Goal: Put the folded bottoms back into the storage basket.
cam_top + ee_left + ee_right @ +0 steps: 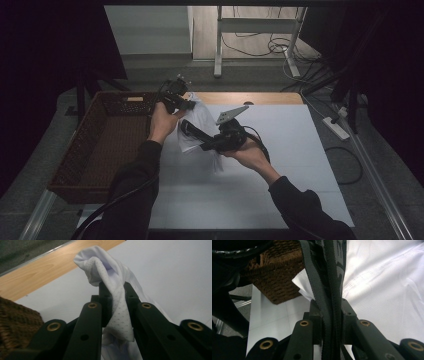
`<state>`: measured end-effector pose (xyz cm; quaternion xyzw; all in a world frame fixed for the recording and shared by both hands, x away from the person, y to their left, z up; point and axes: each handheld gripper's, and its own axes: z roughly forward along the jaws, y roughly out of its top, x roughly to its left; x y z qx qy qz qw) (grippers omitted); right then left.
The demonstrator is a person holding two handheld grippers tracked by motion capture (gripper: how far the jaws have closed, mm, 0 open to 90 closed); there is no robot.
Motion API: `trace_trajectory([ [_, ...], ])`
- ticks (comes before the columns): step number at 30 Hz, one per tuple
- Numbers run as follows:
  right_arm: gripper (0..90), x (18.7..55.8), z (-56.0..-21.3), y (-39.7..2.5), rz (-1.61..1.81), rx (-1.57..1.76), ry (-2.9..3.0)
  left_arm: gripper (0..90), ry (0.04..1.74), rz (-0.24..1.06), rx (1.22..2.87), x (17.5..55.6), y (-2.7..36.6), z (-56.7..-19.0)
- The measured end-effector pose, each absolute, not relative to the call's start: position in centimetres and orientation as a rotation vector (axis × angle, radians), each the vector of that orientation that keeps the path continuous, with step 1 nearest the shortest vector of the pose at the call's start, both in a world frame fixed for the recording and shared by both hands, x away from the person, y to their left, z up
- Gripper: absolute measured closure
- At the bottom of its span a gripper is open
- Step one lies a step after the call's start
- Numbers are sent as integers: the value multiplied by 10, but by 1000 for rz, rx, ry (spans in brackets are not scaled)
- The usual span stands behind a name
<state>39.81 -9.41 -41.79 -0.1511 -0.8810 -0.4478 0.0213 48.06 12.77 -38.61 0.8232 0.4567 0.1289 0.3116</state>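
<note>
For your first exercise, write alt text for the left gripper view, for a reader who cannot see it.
Two black jaws of the left tool pinch a bunched white garment, dotted mesh, above a white mat. A wooden table edge and brown basket lie behind.

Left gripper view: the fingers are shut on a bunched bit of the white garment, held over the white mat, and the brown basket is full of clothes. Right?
Not quite. The high view shows the basket with nothing in it. The rest stands: in the left gripper view the left gripper is shut on a bunched bit of the white garment, over the white mat.
</note>
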Motion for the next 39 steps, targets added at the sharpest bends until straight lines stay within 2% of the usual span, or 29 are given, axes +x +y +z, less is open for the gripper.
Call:
trace_trajectory([
  [39,770,409,-379,-13,-1584,-332,-2679,820,1249,495,2003,467,219,-324],
])
